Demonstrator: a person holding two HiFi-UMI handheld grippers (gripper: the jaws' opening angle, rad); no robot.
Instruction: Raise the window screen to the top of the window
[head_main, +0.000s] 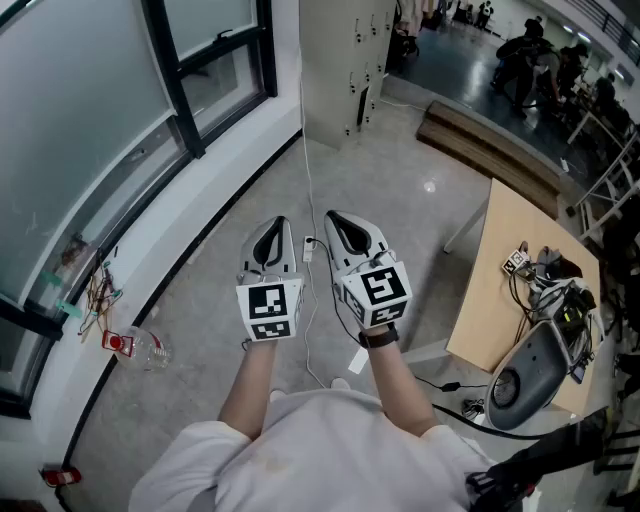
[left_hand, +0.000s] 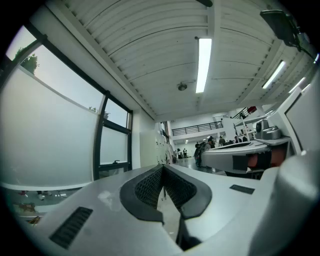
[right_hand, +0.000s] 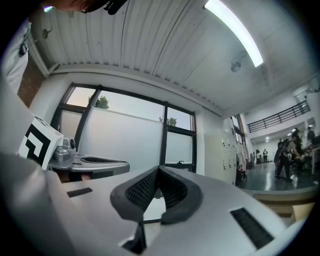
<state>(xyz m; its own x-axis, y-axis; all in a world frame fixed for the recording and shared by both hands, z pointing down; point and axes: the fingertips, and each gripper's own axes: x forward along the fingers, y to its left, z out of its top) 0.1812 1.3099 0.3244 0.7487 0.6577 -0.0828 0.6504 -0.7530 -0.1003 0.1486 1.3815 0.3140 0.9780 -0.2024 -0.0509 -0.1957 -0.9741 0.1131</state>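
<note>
The window (head_main: 70, 110) runs along the left wall, with a pale translucent screen (left_hand: 45, 135) over its big pane; the same screen (right_hand: 125, 140) shows in the right gripper view. Both grippers are held level and side by side over the floor, apart from the window. My left gripper (head_main: 277, 222) is shut, its ribbed pads meeting at the tips (left_hand: 163, 167) with nothing between them. My right gripper (head_main: 335, 217) is shut too, with empty jaws (right_hand: 158, 170). A thin white cord (head_main: 303, 150) hangs down between the two grippers, touching neither.
A wooden table (head_main: 500, 290) with a grey device and cables stands at the right. Tall lockers (head_main: 345, 60) rise straight ahead. A plastic bottle and wire clutter (head_main: 130, 345) lie by the window sill. A low wooden step (head_main: 490, 150) is beyond the table.
</note>
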